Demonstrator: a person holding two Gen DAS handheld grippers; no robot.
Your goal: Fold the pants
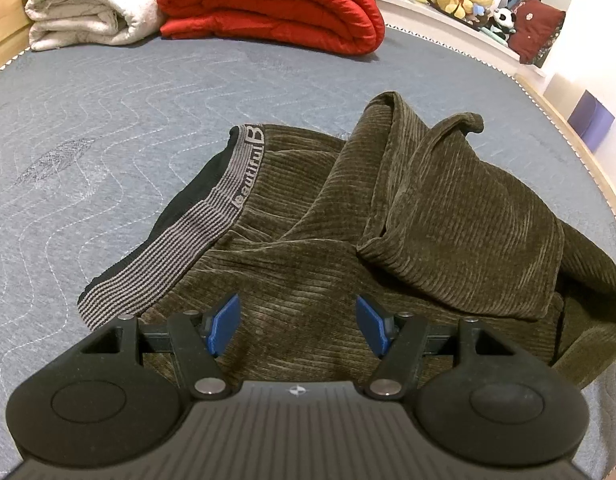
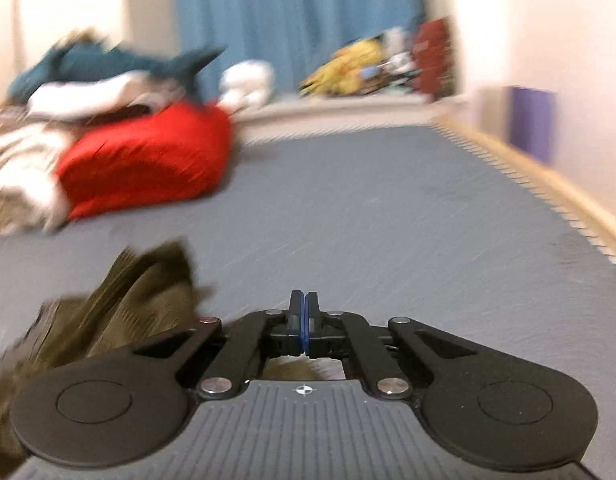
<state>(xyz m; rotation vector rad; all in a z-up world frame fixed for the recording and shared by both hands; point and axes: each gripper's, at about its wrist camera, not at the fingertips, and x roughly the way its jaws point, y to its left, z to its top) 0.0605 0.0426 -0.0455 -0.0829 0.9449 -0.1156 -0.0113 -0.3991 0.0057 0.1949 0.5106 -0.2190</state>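
Left gripper (image 1: 298, 322) hovers spread wide above the crumpled pants (image 1: 348, 220), ready to pinch; right gripper (image 2: 305, 320) is closed, empty, pants to its left.

The pants (image 1: 308, 248) are dark olive-brown corduroy with fine ribs, lying crumpled in a loose heap on the blue-grey quilted bed (image 1: 108, 128). The waistband (image 1: 176, 248) is a grey-and-black striped elastic with pale lettering, running diagonally along the heap's left edge, with black lining showing behind it. On the right, a leg (image 1: 460, 208) is thrown back over the body, its hemmed end curling upward. In the blurred right wrist view, a rumpled part of the pants (image 2: 120, 312) lies at lower left on the bed.
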